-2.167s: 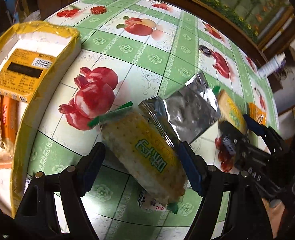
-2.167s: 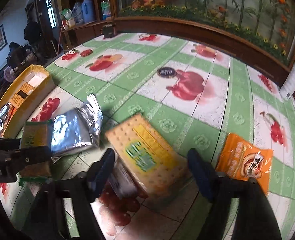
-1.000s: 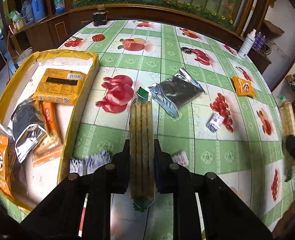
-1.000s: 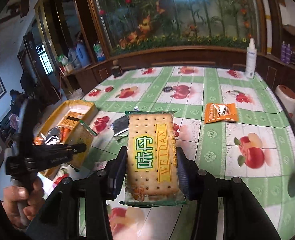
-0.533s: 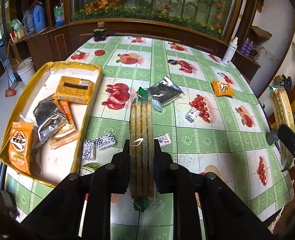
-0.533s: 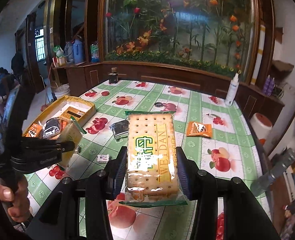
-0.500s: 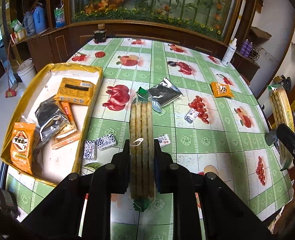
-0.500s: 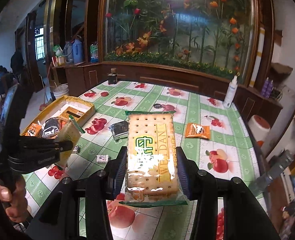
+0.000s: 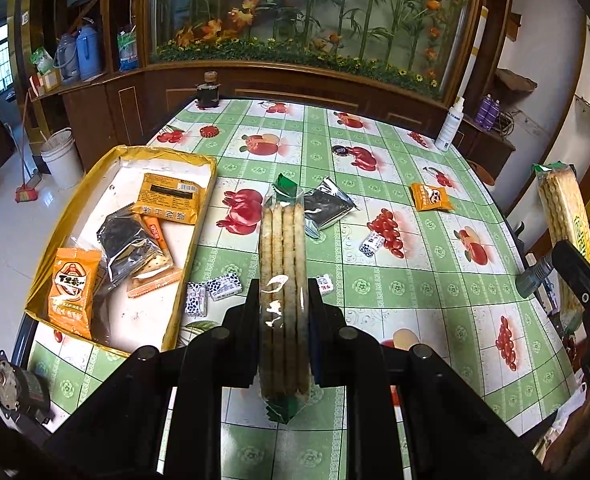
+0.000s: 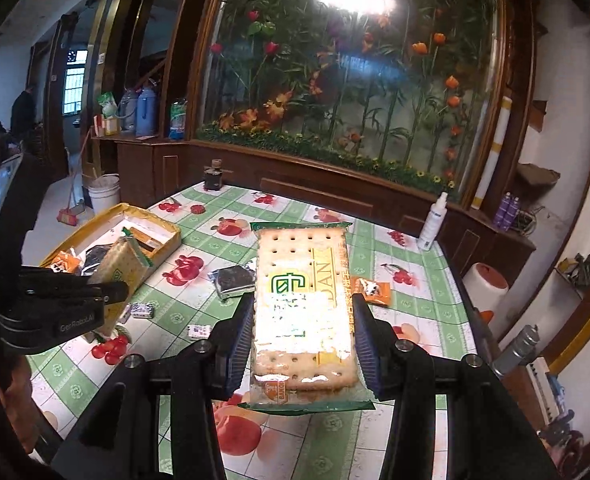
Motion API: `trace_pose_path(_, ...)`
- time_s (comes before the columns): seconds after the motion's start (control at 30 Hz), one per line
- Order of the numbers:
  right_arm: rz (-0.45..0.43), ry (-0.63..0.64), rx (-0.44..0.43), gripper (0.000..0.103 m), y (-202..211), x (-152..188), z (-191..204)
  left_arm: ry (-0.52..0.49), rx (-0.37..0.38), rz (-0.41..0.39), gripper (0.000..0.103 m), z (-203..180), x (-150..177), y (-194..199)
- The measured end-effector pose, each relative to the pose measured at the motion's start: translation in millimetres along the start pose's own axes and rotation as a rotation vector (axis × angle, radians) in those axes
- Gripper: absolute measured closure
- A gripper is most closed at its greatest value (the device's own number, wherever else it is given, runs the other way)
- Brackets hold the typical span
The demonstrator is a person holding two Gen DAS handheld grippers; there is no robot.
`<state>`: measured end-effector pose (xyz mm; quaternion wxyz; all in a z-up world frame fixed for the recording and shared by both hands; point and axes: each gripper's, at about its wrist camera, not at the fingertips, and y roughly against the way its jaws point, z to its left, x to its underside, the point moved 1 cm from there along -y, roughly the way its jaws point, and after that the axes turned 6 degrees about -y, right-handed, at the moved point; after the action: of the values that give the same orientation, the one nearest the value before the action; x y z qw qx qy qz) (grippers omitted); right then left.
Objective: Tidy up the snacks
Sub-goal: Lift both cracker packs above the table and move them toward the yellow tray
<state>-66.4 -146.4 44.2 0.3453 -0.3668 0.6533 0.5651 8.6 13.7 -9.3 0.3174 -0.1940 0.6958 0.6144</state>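
Snacks: two clear-wrapped packs of pale square crackers with green end seals are held in the air above the green-and-white fruit-print tablecloth [image 9: 375, 292], one in each gripper; loose packets lie on the table below.
Left gripper [image 9: 283, 320]: jaws clamped on the flat faces of the edge-on cracker pack [image 9: 283, 264], so the pack stands on its thin side, probably the firmer hold for a flat stack.
Right gripper [image 10: 301, 334]: jaws pressed on the two long edges of the face-up cracker pack [image 10: 301, 300], printed side up, which keeps it level but leaves less margin if it flexes.
Destination: shallow yellow cardboard box [image 9: 75, 200] at the table's left edge, already holding an orange pouch [image 9: 71, 284], a silver foil packet [image 9: 129, 240] and other wrapped snacks; likely where both packs go.
Left on the table: crumpled silver foil bag [image 9: 329, 206], small orange packet [image 9: 431, 197], small white blue-printed candies [image 9: 225, 286].
Step, as judged: carrying both packs toward the box, left one nearer.
Risk: crackers may crack under squeeze; box is crowded near its front end.
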Motion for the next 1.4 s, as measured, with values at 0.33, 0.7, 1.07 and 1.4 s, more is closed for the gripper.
trace_pose_path(0.33,0.021,-0.003,0.075,0.056,1.2,0.3,-0.5,0.003,-0.02,-0.028,0.087,2.2,0.7,15.7)
trace_pose_path(0.7,0.042,0.001,0.102,0.055,1.4,1.3,-1.2,-0.025,-0.029,-0.054,0.087,-5.8,0.5,27.0)
trace_pose_path(1.07,0.059,-0.002,0.113,0.055,0.5,4.0,-8.3,-0.038,-0.025,-0.049,0.087,-10.3,1.2,26.6)
trace_pose_path(1.4,0.056,-0.007,0.109,0.055,-0.2,4.3,-10.7,-0.04,-0.021,-0.048,0.087,-11.9,1.5,25.6)
